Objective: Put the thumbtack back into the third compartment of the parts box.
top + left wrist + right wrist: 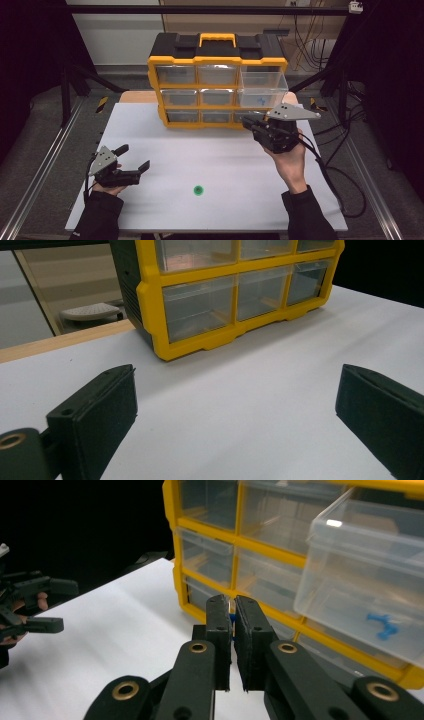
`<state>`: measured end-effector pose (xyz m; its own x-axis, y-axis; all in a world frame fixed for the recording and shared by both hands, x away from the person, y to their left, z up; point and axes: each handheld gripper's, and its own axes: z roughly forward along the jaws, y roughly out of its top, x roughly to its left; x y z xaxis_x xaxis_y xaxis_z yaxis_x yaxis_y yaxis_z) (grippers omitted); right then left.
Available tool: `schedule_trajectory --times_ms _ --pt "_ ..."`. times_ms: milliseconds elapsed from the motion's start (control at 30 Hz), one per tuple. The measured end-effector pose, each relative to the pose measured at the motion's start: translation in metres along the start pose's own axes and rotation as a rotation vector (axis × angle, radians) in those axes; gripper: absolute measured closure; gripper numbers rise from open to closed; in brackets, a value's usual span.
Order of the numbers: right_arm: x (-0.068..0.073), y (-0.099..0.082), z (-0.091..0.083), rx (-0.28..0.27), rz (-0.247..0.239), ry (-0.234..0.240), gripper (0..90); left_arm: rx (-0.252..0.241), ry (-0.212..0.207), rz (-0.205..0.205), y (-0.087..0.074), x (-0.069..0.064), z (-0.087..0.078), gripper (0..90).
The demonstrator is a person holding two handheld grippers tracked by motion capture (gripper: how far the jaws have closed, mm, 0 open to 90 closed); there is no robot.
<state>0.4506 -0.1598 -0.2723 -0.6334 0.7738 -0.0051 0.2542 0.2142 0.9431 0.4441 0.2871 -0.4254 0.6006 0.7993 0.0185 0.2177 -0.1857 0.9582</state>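
Right gripper view, pulled-out drawer (360, 580) holding blue piece (382, 625), right hand-held gripper (231, 617) clamped on small blue part (231, 616).

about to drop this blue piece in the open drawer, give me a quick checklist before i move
1. Right gripper shut on the small blue piece: ok.
2. Top right drawer of the yellow organizer pulled out: ok.
3. Room in the drawer: ok, one blue part lies inside.
4. Piece over the drawer opening: not ok, it sits below and in front of the drawer.
5. Left gripper out of the way: ok, open, low on the white table.
6. How firm the grip is: cannot tell.
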Motion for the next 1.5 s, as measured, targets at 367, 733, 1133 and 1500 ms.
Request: schedule_trajectory --times_ms 367,733,1133,1500 --pt "-0.012 0.024 -0.017 -0.046 0.002 -0.032 85.3 0.000 -0.001 -0.004 0.000 0.000 0.000 2.4" --pt "-0.021 0.046 -0.020 -0.054 -0.001 -0.076 85.4 0.000 -0.001 -0.005 0.000 0.000 0.000 2.4" --pt "-0.046 0.061 -0.010 -0.046 0.033 -0.148 85.3 0.000 0.001 -0.002 0.000 0.001 0.000 2.4" --pt "-0.069 0.068 0.005 -0.035 0.045 -0.206 85.3 0.001 0.001 -0.001 -0.001 0.001 0.000 2.4"
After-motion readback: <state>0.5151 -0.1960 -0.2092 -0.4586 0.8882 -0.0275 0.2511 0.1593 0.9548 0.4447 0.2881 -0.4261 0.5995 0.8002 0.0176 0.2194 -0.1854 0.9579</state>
